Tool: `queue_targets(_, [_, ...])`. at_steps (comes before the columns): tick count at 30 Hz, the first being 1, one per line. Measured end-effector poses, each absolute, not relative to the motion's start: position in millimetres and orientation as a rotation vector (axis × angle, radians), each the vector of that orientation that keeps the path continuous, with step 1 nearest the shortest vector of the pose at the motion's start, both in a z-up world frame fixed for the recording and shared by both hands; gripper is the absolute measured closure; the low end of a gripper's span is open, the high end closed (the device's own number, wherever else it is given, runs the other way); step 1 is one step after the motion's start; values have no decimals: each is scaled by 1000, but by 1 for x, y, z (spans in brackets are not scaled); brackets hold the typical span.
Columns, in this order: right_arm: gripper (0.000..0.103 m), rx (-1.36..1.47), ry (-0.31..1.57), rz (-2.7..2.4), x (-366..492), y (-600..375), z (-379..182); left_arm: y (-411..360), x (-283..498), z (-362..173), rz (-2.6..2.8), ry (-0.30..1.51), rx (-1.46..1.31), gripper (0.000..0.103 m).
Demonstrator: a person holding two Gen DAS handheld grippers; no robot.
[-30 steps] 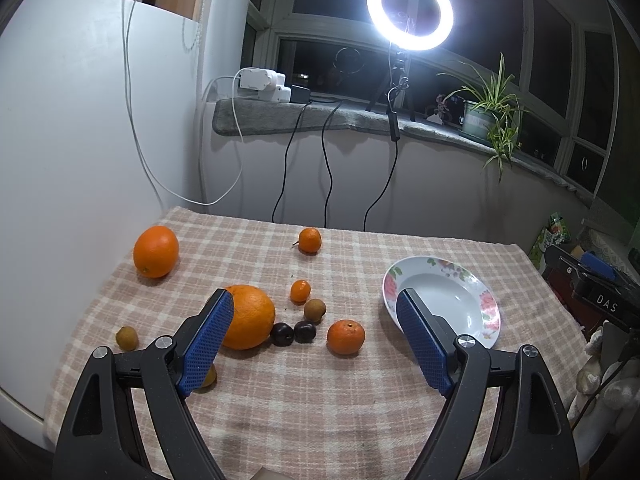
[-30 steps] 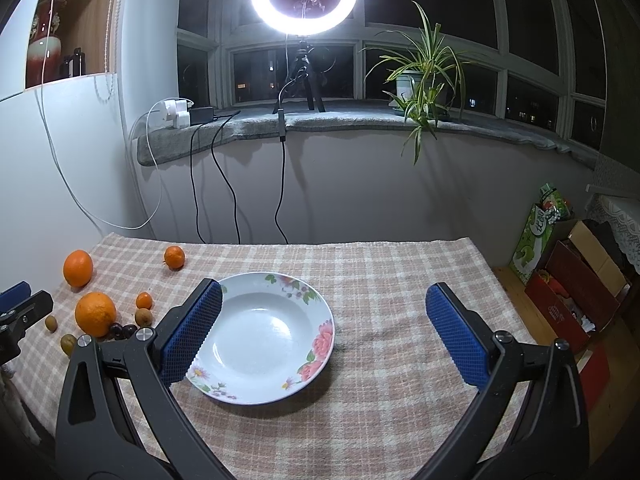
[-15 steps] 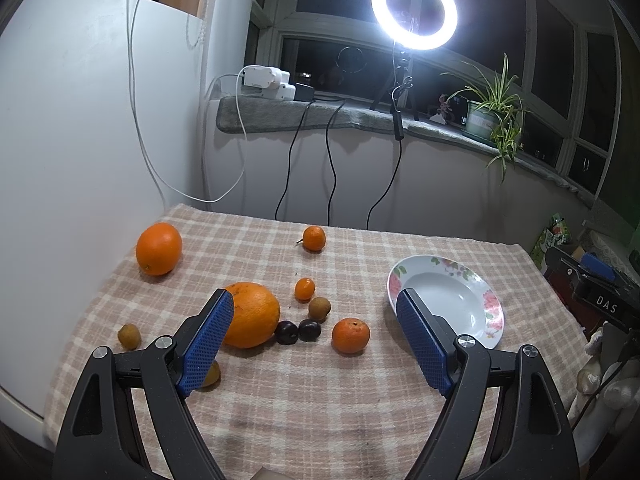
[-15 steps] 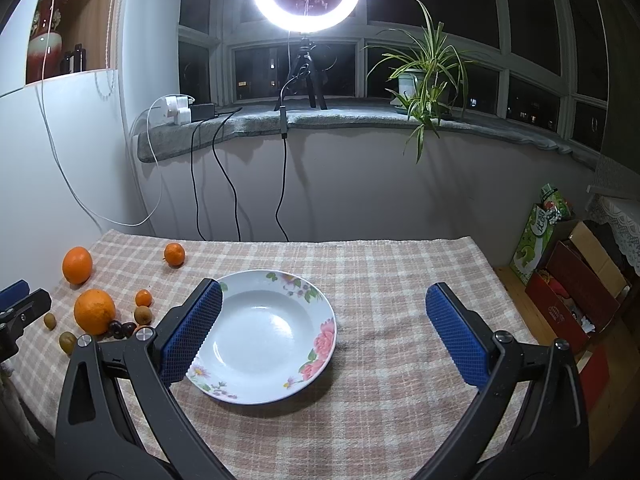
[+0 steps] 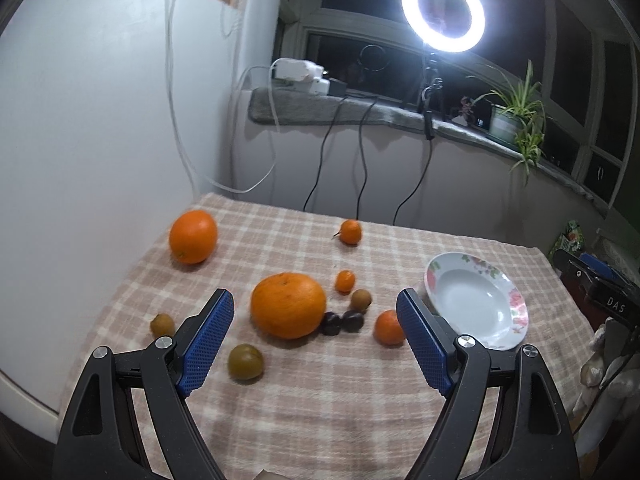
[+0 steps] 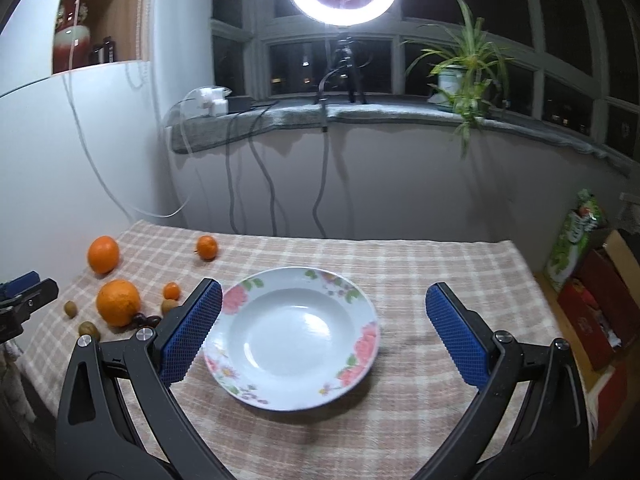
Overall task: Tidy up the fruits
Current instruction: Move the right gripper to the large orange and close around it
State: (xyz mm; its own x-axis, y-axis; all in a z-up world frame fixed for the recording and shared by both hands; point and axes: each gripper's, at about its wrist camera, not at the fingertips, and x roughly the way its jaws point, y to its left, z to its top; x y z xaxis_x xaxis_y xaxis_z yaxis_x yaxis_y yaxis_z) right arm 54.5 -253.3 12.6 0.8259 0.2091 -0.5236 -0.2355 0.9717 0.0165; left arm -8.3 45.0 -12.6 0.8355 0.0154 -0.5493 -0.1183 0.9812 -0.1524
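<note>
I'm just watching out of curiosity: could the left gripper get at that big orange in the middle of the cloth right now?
Probably yes. The left gripper is open and empty, and the big orange lies straight ahead between its fingers with nothing in front; two dark fruits touch its right side.

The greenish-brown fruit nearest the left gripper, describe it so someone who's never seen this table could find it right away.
On the checked tablecloth, find the biggest orange, in the middle of the scattered fruit. The greenish-brown fruit lies just in front of it, apart, towards the left gripper. It is dull olive and larger than the other small brown fruits.
</note>
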Motion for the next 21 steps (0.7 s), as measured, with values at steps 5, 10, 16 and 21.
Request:
queue_targets(5, [0, -49, 642, 365, 78, -233, 7, 62, -8, -27, 81, 615, -230, 20])
queue_targets(10, [0, -75, 695, 486, 95, -206, -1, 73, -2, -43, 70, 652, -289, 20])
queue_targets(16, [0, -157, 732, 599, 107, -156, -13, 75, 14, -59, 50, 683, -321, 21])
queue_targets(21, [0, -165, 802, 699, 122, -124, -24, 78, 25, -66, 38, 698, -333, 21])
